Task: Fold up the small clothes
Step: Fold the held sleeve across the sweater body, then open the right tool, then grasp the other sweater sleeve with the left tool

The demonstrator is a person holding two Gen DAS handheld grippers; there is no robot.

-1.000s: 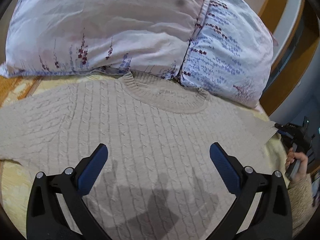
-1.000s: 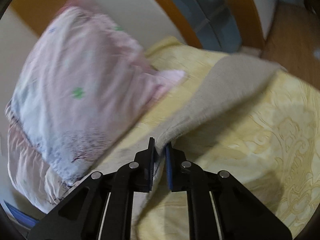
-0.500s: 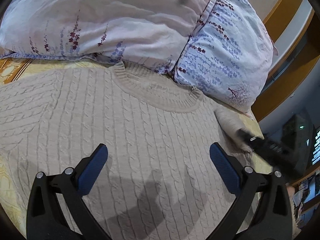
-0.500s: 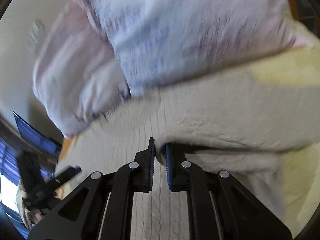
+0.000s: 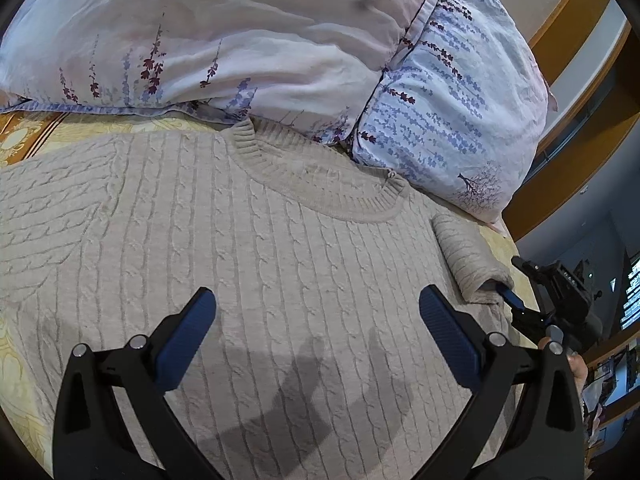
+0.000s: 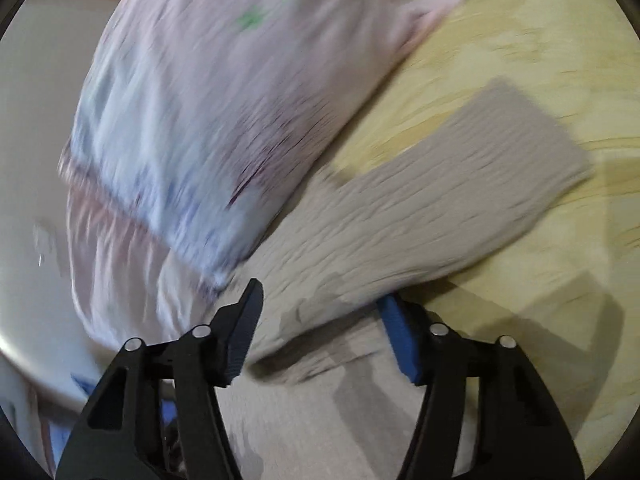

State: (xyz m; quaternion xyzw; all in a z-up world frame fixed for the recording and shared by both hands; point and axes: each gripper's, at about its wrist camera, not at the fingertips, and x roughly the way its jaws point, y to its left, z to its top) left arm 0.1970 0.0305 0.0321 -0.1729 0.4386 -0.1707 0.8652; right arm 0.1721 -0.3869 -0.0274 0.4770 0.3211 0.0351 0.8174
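Right tongs opening, sleeve between jaws, unpinched. Left tongs released above sweater. Risk: folded sleeve springs back, slides off bed.

The sweater is beige in a cable knit with a ribbed collar; the bedspread is pale yellow with a faint swirl; the pillows are pink-white and light blue with purple flower sprigs; both grippers are black with blue pads
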